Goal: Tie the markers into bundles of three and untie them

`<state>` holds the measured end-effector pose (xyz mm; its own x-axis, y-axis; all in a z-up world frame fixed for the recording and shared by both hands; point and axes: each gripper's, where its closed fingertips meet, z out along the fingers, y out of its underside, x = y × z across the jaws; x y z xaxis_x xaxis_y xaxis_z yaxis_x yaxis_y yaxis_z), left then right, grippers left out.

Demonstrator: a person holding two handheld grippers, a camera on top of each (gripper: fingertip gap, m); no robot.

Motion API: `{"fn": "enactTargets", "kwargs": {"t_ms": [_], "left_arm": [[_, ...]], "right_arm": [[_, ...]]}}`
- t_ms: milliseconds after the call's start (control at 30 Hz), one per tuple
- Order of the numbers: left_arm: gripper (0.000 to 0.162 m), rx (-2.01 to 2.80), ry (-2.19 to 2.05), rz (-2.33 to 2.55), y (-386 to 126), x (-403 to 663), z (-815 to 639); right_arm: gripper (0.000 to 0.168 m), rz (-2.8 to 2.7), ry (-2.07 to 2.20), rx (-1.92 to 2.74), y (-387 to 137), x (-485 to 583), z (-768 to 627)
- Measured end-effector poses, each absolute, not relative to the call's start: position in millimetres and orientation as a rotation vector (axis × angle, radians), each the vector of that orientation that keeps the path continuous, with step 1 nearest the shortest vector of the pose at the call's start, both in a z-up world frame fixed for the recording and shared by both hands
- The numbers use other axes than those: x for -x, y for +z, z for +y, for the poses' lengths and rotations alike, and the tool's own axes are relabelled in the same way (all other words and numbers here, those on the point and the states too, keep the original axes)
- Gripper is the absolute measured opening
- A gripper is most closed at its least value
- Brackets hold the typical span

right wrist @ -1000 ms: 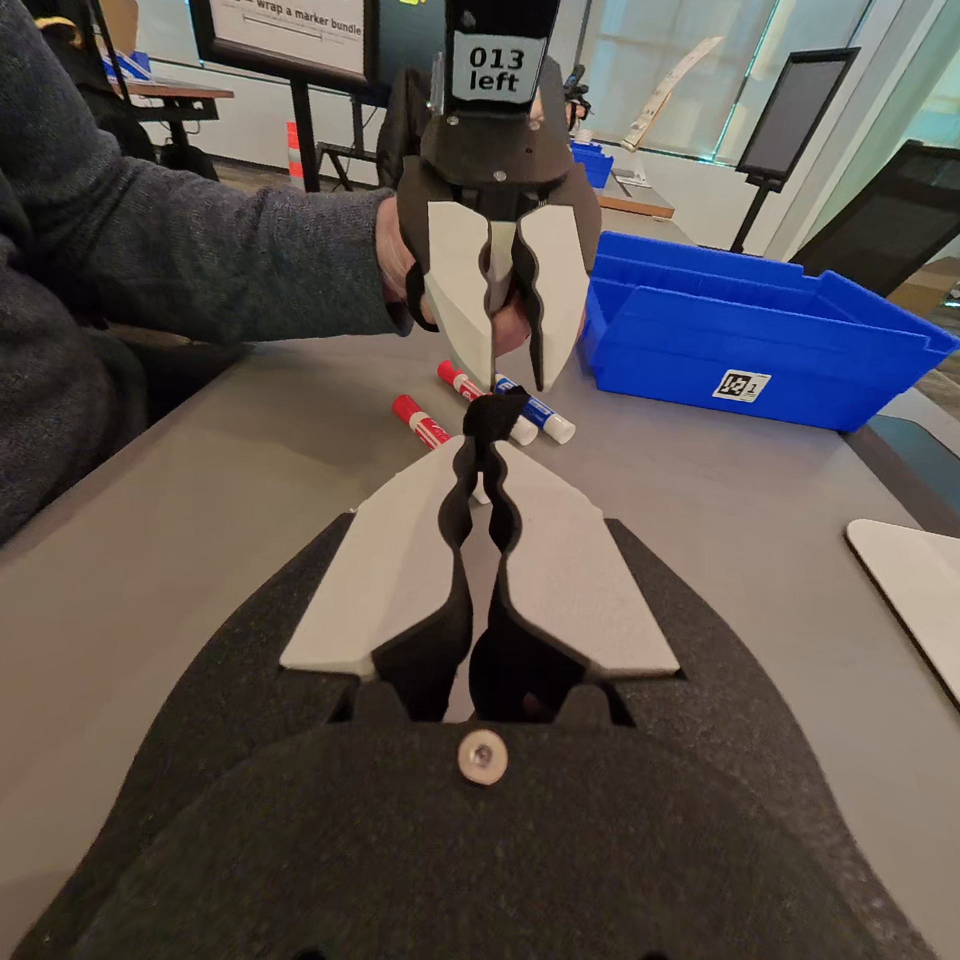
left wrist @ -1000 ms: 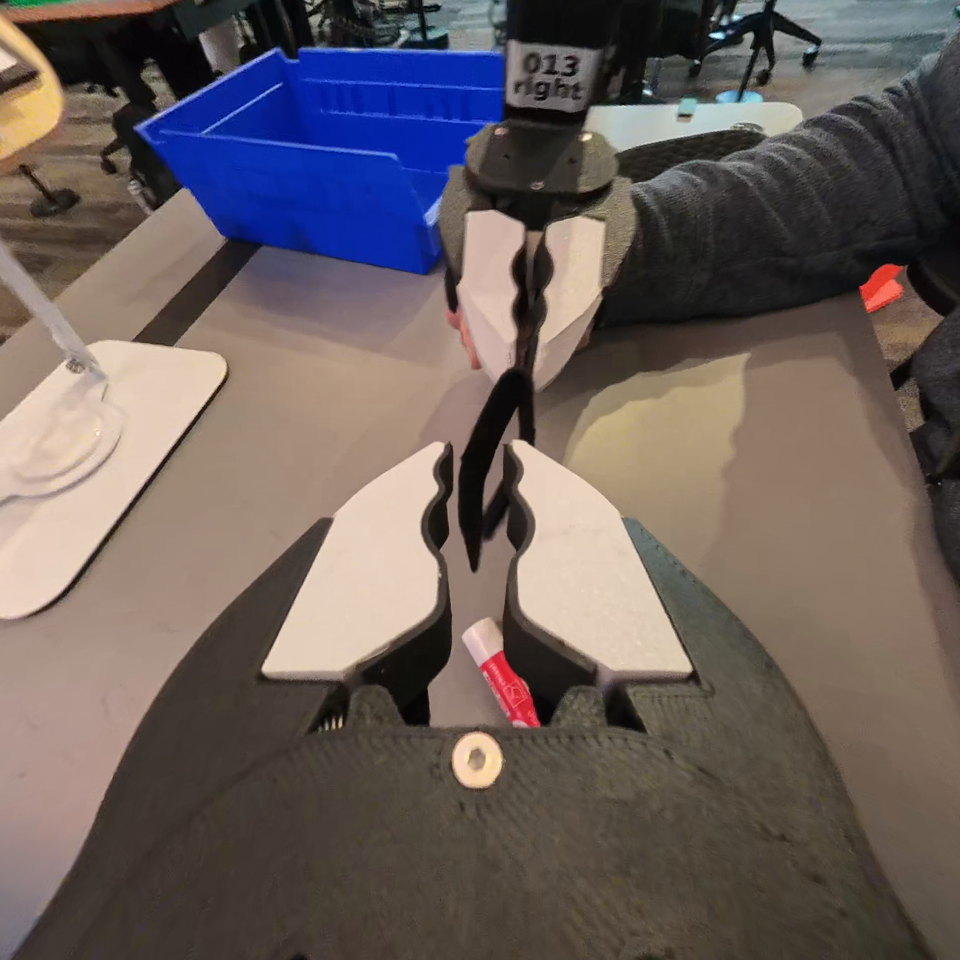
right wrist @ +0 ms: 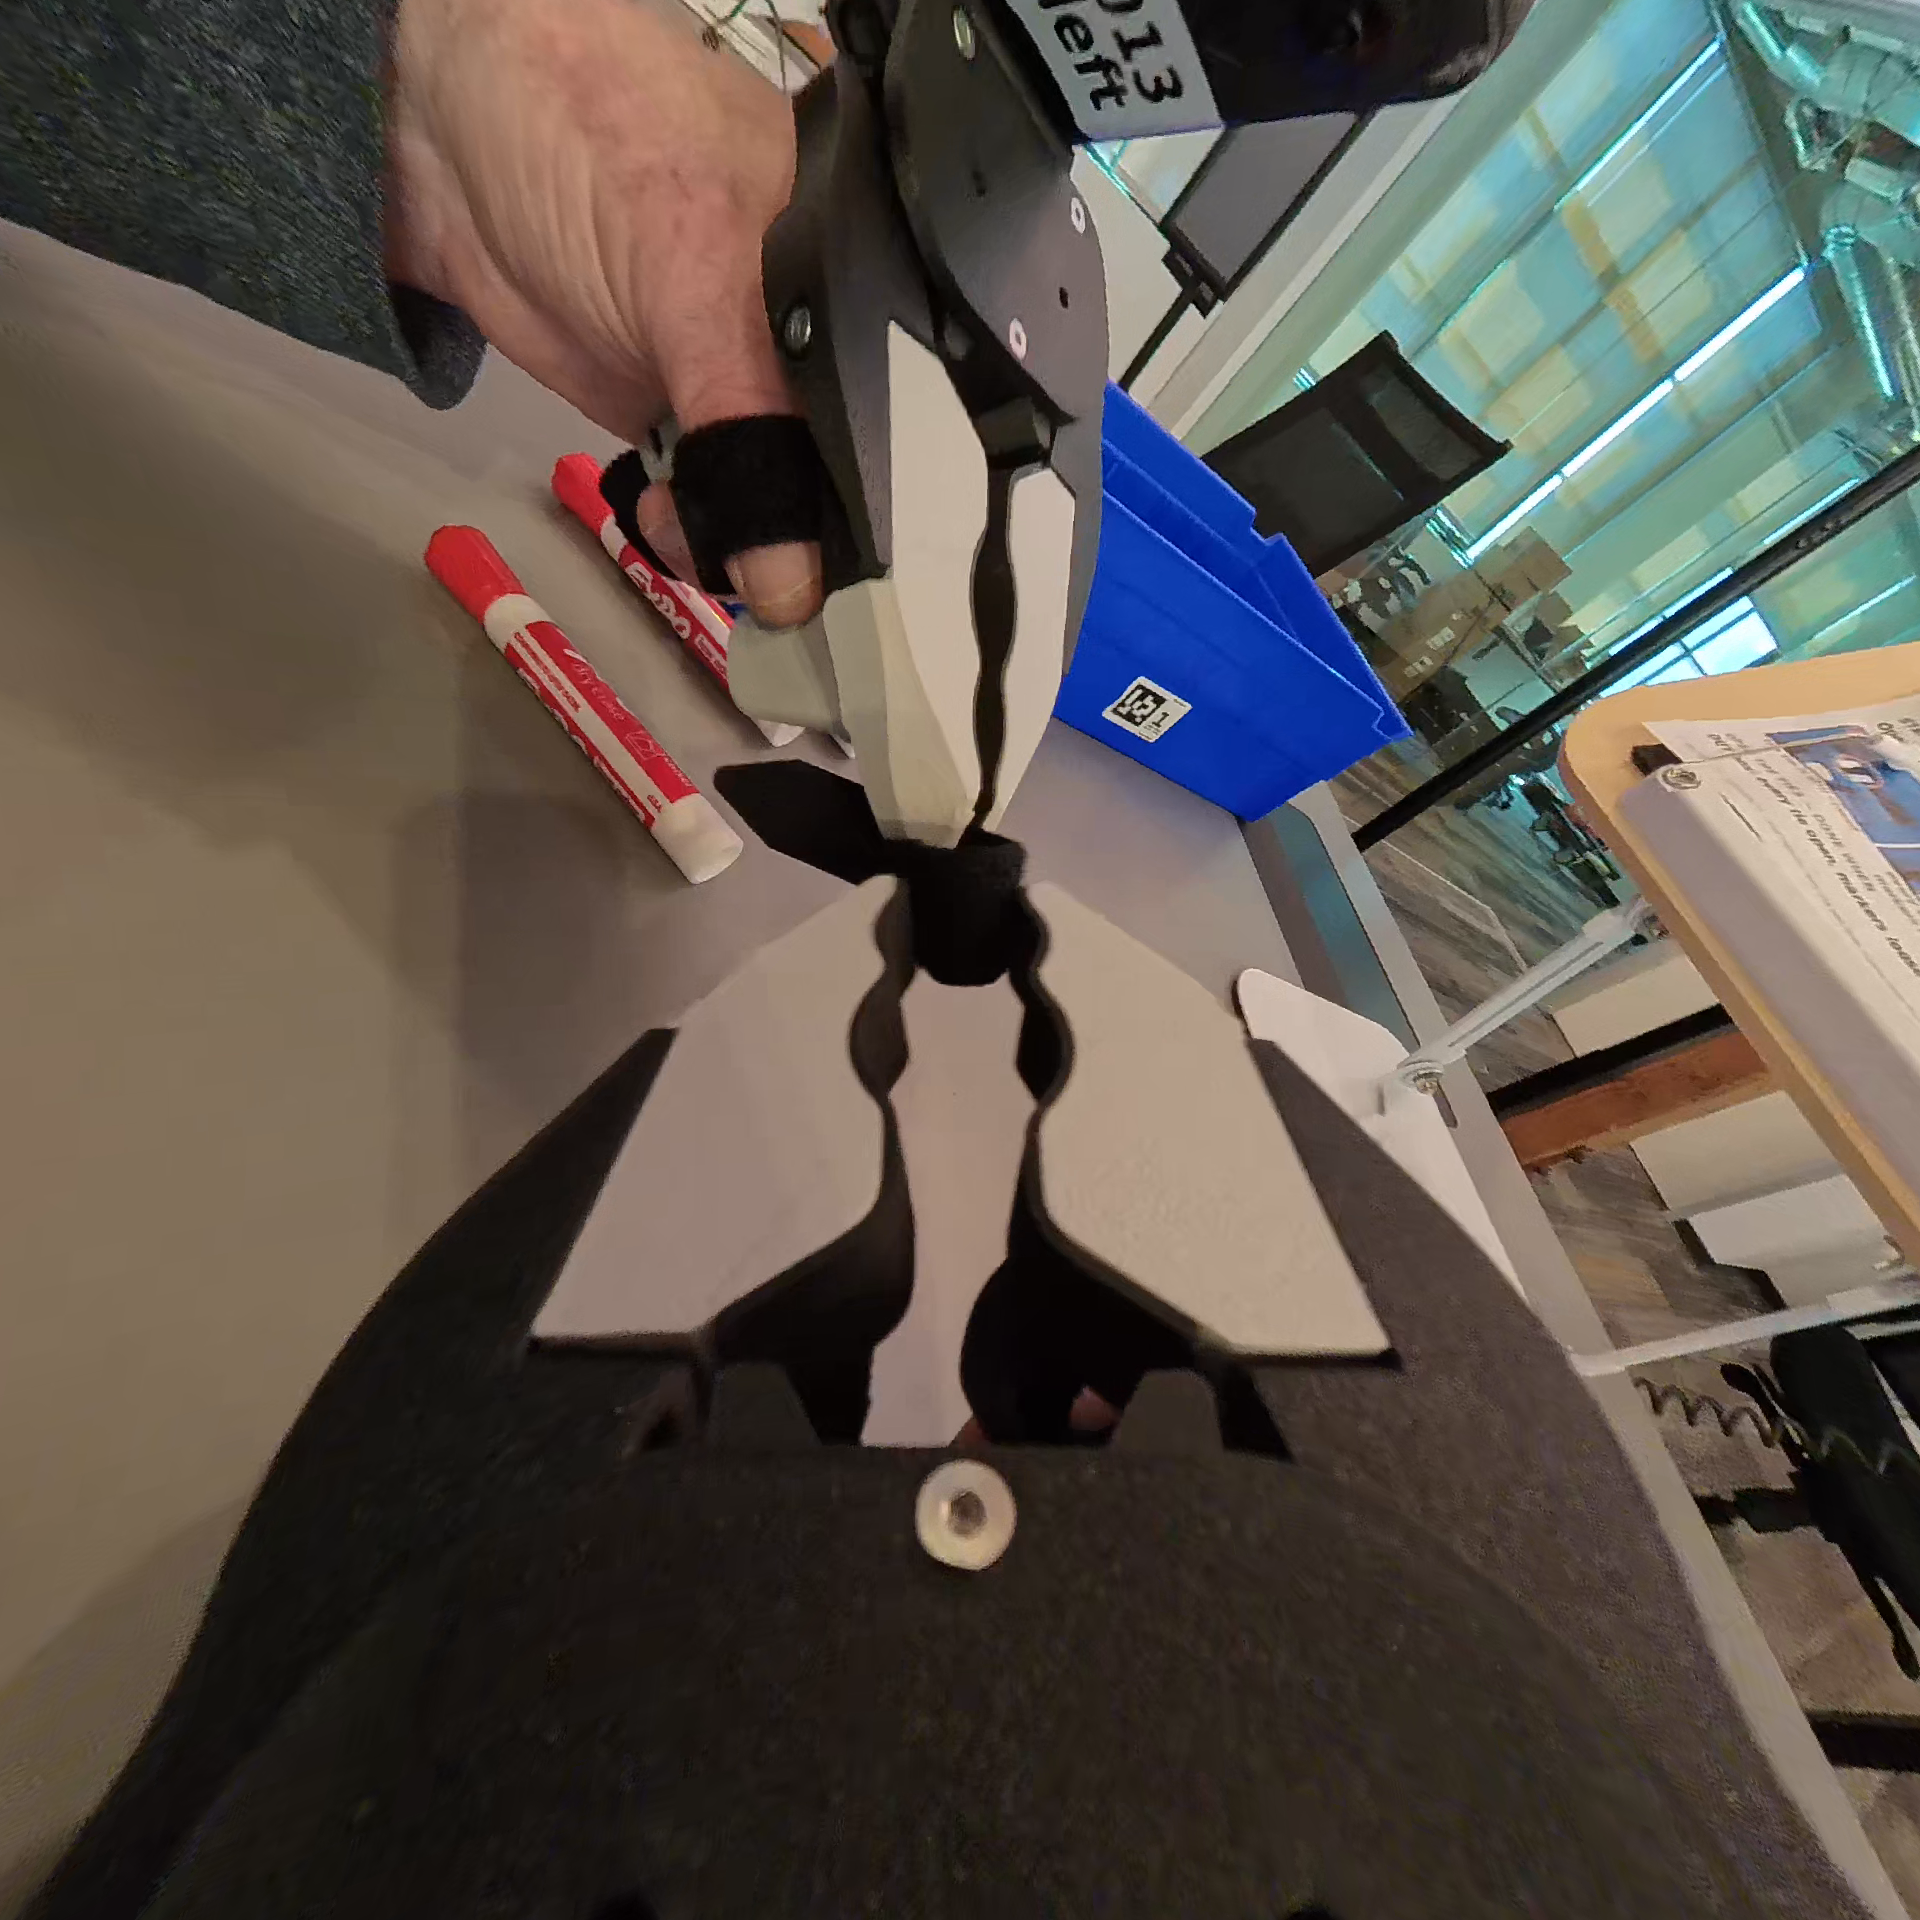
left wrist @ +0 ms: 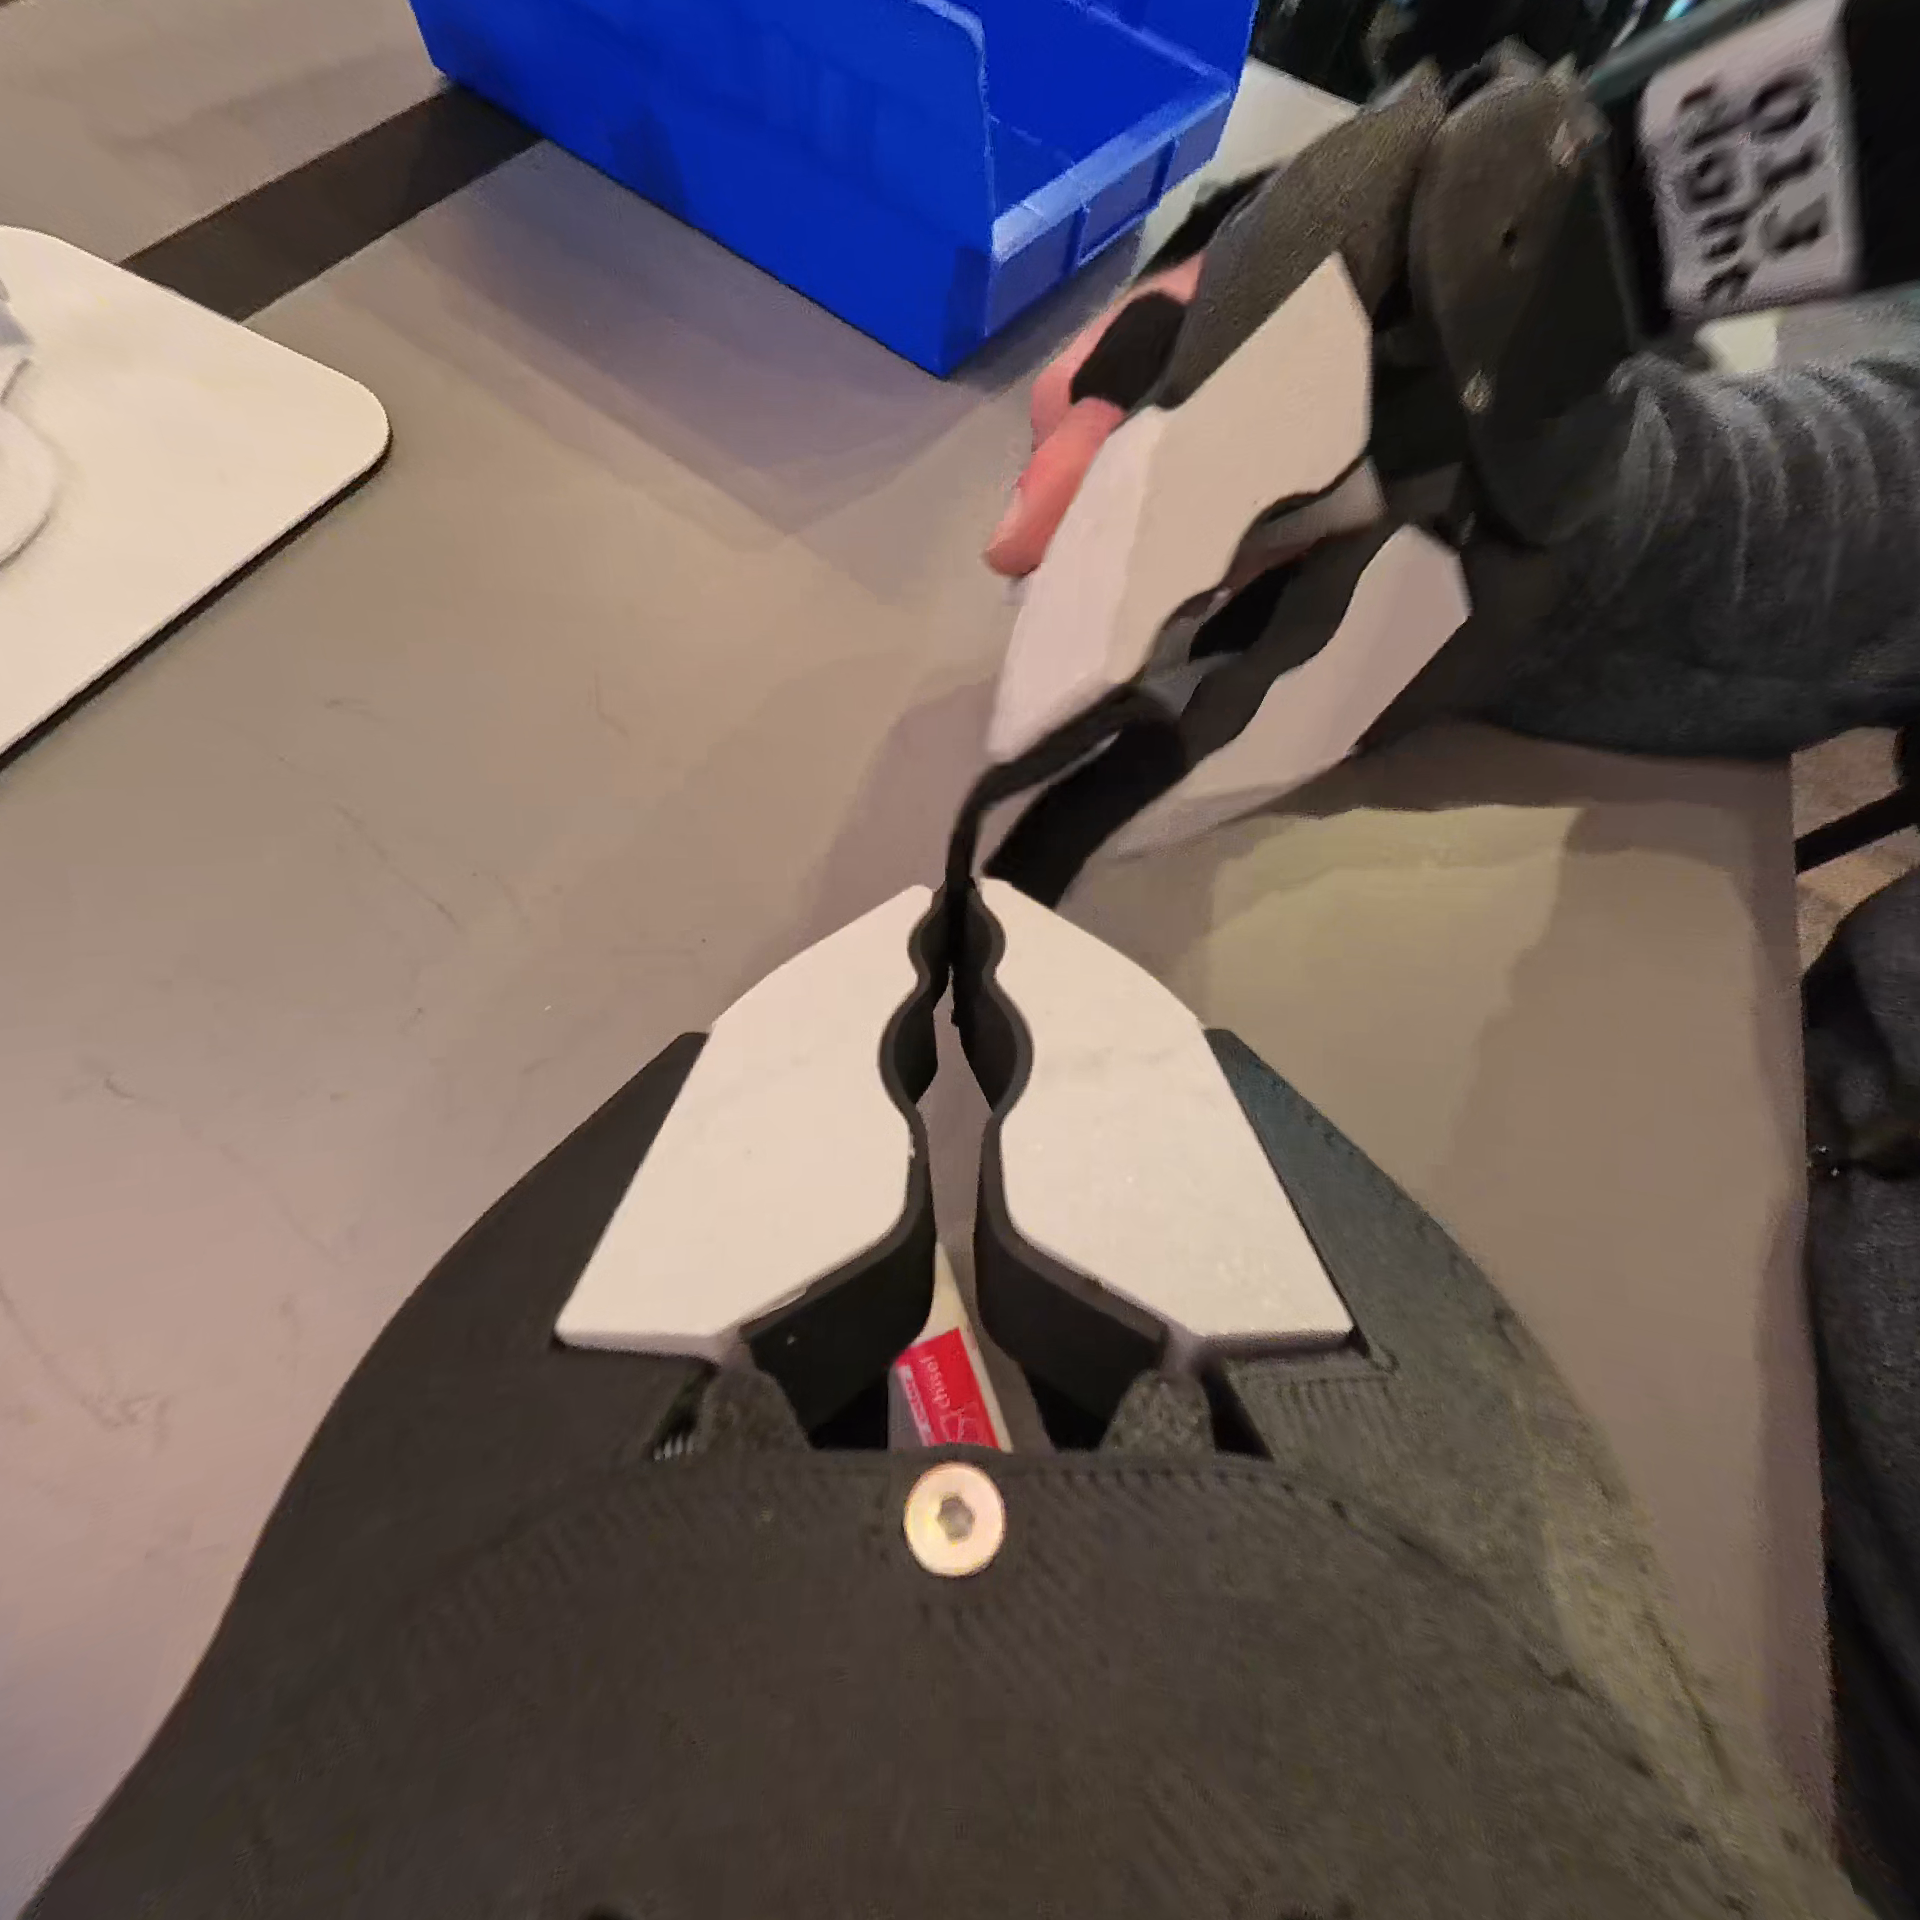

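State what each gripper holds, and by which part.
Both pinch the black strap: the left gripper at one end, at its fingertips; the right gripper on a bunched part.

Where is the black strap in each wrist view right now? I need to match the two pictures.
Left wrist view: the black strap runs from the left tool at centre up-right to the right tool.
Right wrist view: the strap sits bunched just above centre at the right tool, with the left tool on it from above.
Shared landmark: the blue bin.
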<state>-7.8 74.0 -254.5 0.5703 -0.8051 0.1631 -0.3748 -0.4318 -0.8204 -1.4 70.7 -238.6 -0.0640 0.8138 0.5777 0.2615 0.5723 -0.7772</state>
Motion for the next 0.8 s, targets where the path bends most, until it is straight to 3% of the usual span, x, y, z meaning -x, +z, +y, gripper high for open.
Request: {"fn": "enactTargets", "kwargs": {"t_ms": [33, 167, 333, 533, 733, 800], "left_arm": [[0.001, 2.035, -0.699, 0.951, -255.4, 8.2, 74.1], [0.001, 2.025, -0.696, 0.991, -257.0, 7.1, 70.5], [0.002, 1.958, -0.689, 1.025, -252.4, 7.6, 68.6], [0.015, 1.813, -0.759, 1.101, -230.6, 0.1, 56.6], [0.006, 1.808, -0.693, 1.121, -228.9, -2.7, 63.1], [0.013, 1.819, -0.631, 1.128, -232.1, 0.6, 66.3]], "right_arm": [[0.013, -1.616, 0.586, 0.925, -238.2, 1.2, 70.7], [0.004, -1.619, 0.662, 0.966, -239.0, 0.3, 69.5], [0.004, -1.606, 0.817, 1.022, -237.1, -1.2, 66.8], [0.004, -1.575, 0.919, 1.047, -234.3, -3.7, 68.3], [0.004, -1.579, 1.000, 1.030, -231.6, -4.5, 61.0], [0.004, -1.584, 1.010, 1.025, -231.2, -5.6, 60.2]]}}
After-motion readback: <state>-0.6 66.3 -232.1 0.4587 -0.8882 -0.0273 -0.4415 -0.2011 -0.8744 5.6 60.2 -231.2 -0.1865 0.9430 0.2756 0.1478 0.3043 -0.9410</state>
